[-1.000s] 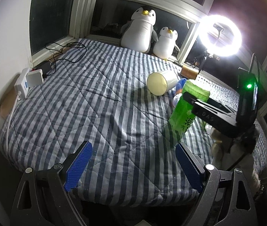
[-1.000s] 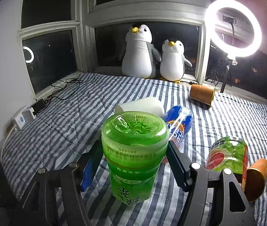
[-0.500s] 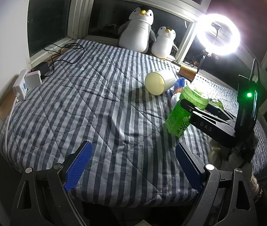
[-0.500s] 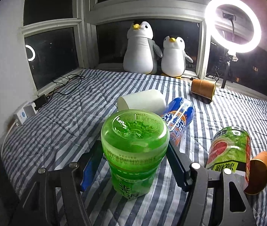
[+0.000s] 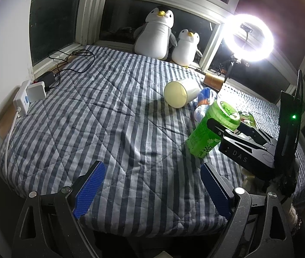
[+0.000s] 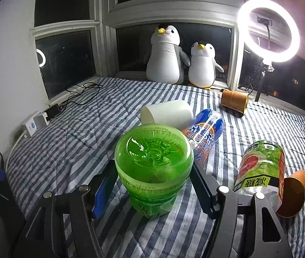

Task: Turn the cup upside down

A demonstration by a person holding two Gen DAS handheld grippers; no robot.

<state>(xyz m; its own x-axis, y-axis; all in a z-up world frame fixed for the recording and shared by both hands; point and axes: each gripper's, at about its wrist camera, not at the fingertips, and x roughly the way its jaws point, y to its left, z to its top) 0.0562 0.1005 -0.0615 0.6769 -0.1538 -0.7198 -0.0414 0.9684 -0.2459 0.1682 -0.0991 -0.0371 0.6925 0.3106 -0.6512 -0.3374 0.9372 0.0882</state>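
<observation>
While the right gripper (image 6: 153, 185) clamps the green cup (image 6: 153, 169) base-up, mouth on the striped quilt (image 5: 92, 129), the left gripper (image 5: 150, 185) hangs wide open, holding nothing. Farther off lies a white cup (image 6: 166, 114) on its side.

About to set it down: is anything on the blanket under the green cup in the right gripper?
Nothing visible. The right gripper holds the green cup base-up over bare striped blanket. The blue can and the grapefruit bottle lie beside it, apart.

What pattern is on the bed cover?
Dark blue-grey and white stripes on the bed cover, clearest in the left wrist view.
</observation>
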